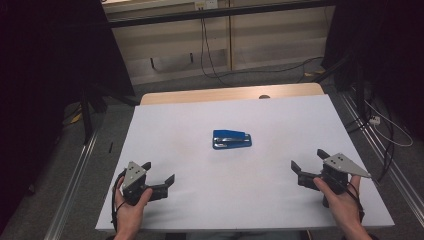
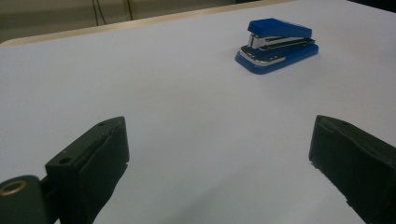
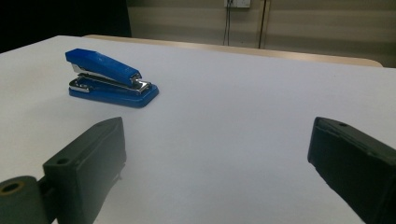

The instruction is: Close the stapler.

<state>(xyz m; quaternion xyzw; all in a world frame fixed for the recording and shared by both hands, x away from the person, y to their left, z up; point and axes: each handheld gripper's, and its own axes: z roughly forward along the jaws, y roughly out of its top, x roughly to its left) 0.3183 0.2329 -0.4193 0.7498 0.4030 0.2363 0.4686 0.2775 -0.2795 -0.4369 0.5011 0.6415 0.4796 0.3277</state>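
- Blue stapler [image 1: 231, 139] lies flat near the middle of the white tabletop [image 1: 280, 120], long axis running roughly 9 to 3 o'clock in the high view, nothing touching it.
- Left gripper [image 1: 161, 172] sits at about 7 o'clock from the stapler, near the tabletop's near edge, held in the person's left hand [image 1: 129, 206]; jaws spread wide, released, nothing between them.
- Right gripper [image 1: 309, 161] sits at about 4 o'clock from the stapler, held in the right hand [image 1: 342, 200]; jaws likewise wide apart, nothing gripped.
- Both grippers well apart from the stapler, bare white surface between.
- Left gripper view: stapler [image 2: 276, 45] at roughly 1 o'clock beyond the jaws, chrome magazine visible under the blue top.
- Right gripper view: stapler [image 3: 110, 80] at about 11 o'clock, top arm tilted up towards the left end of the view, blue base flat on the surface.
- Pale wooden edge [image 1: 230, 94] shows along the tabletop's far side at 12 o'clock; cables [image 1: 207, 55] hang beyond it.
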